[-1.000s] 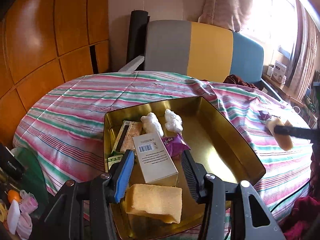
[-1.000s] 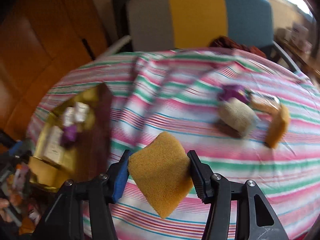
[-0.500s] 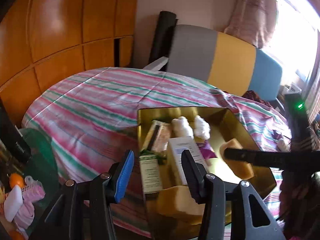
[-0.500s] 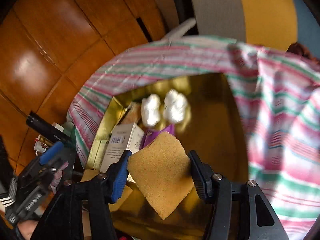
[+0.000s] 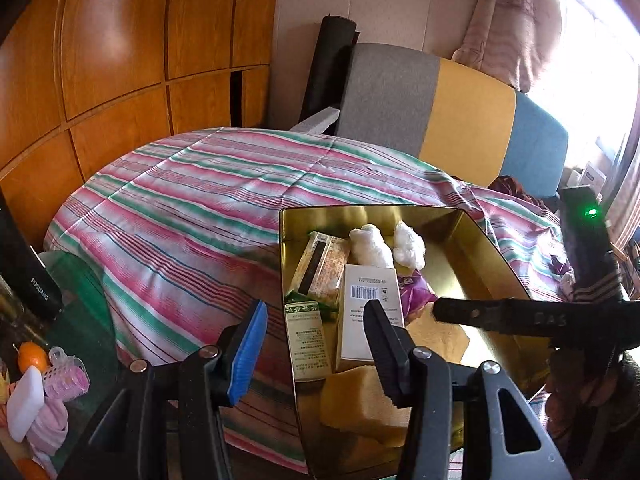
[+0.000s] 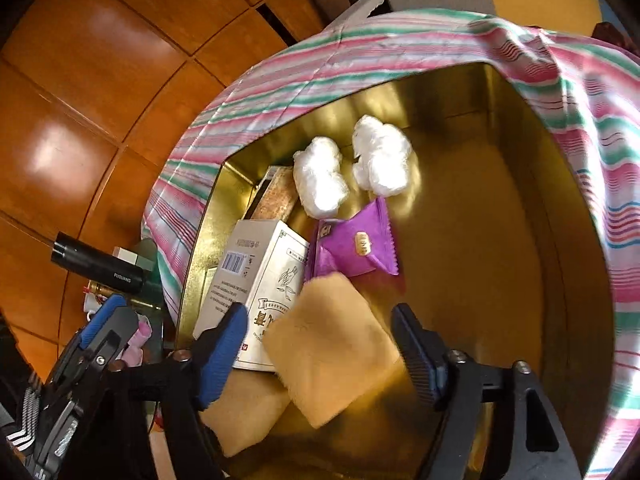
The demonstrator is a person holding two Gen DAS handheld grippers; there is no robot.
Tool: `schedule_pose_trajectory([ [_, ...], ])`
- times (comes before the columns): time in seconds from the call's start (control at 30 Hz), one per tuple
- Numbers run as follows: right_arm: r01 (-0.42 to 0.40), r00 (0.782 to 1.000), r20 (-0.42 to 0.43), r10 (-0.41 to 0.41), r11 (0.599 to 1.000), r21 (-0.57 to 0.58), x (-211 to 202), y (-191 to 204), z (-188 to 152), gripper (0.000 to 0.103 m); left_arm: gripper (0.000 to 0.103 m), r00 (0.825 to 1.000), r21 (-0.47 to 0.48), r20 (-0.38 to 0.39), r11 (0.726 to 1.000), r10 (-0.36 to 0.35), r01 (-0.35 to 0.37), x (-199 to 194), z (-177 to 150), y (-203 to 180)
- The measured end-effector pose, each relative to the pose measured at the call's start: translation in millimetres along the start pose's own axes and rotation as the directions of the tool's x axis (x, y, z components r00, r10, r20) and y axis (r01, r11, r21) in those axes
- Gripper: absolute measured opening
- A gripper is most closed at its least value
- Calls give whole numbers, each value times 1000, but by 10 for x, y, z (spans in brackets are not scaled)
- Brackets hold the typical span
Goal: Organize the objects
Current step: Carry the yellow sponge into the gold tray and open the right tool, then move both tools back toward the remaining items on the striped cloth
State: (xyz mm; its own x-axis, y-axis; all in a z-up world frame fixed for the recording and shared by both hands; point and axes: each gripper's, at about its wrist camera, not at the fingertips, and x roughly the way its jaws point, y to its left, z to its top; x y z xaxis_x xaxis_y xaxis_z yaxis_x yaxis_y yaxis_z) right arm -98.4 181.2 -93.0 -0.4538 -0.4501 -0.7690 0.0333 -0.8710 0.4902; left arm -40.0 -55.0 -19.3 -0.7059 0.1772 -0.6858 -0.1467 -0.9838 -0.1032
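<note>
Two grippers, jaws apart | gold tin (image 6: 500, 208) on striped cloth (image 5: 192, 208) | wood-panelled wall (image 5: 100, 60)

Right gripper (image 6: 320, 344) jaws now parted, sponge (image 6: 332, 344) (previously clamped) loose inside gold tin (image 6: 500, 208).

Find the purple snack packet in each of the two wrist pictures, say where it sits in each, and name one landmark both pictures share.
Left wrist view: the purple snack packet lies right of centre, partly hidden behind the white barcode box.
Right wrist view: the packet lies near the centre, fully visible, just below the two white cotton wads.
Shared landmark: the gold tin that holds them all.
</note>
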Motion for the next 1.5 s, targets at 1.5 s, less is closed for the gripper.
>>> schedule_pose_trajectory([
  [1.5,426,673,417,-611,781,457,-3027,-2803,-598,88,56,964,423,-136,867,-227,263,69,93,-2138],
])
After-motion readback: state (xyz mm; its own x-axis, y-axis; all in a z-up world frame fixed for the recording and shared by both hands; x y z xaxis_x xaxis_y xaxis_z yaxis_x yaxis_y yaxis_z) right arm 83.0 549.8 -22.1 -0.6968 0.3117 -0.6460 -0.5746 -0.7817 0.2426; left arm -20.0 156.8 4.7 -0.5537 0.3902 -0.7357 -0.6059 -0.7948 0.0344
